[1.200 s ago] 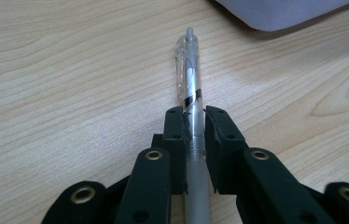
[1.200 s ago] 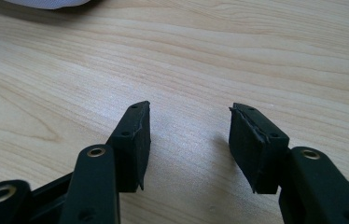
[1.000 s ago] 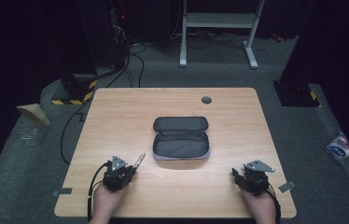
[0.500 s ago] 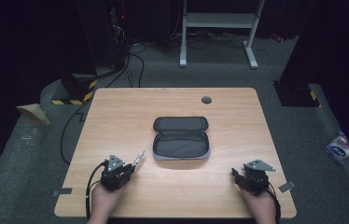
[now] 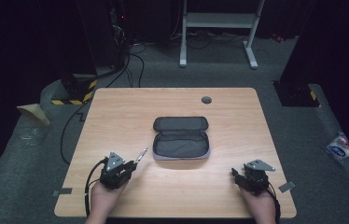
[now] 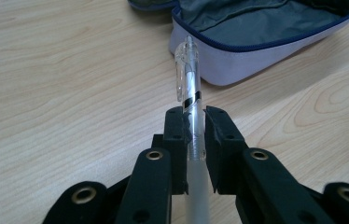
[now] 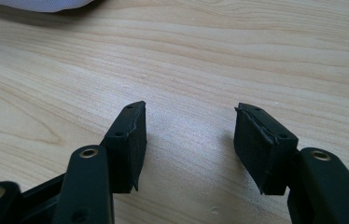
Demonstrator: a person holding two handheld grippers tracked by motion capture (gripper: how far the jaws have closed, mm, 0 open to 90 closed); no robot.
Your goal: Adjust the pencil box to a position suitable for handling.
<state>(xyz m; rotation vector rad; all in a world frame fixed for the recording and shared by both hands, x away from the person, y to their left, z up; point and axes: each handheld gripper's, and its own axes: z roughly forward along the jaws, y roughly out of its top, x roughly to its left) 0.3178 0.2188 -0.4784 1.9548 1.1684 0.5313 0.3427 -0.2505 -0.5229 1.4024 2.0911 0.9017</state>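
An open grey pencil case [image 5: 180,137] lies flat in the middle of the wooden table [image 5: 116,116], its lid folded back. My left gripper [image 5: 128,167] rests at the front left, shut on a clear plastic pen [image 6: 187,74] that points toward the case's near corner [image 6: 219,70]. In the high view the pen [image 5: 140,155] sticks out up and right of the jaws, its tip just short of the case. My right gripper [image 7: 189,140] stands open above bare wood, nothing between its fingers. It sits at the front right [image 5: 237,176] in the high view.
A small dark round grommet [image 5: 206,99] is set in the table near its far edge. Beyond the table stand a white metal stand [image 5: 217,28] and cables on dark floor. A white packet [image 5: 339,146] lies on the floor at right.
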